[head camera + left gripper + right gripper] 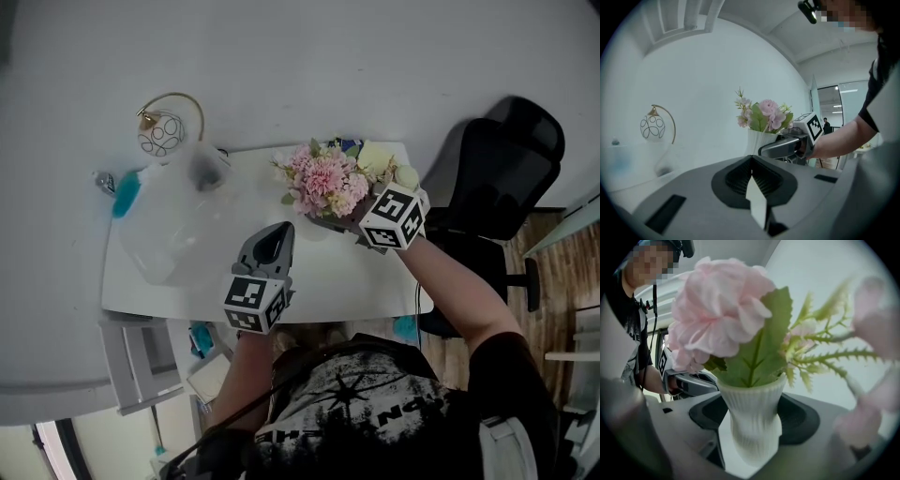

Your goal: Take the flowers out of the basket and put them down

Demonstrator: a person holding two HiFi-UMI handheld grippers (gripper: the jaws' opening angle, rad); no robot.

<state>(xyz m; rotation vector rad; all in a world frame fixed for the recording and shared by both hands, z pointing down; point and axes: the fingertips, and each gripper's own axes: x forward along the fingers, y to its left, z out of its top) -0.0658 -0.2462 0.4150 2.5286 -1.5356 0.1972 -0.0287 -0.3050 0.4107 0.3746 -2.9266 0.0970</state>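
Two grippers are over the white table: the right gripper is clamped on a ribbed white vase carrying the pink flowers near the table's far edge. The left gripper sits nearer the person, its jaws pressed together on nothing. A crumpled clear plastic bag lies left of the left gripper. A gold-arched globe ornament and a teal object lie beyond the bag, and a black office chair stands past the table's right end.

White table, black chair, wood floor.
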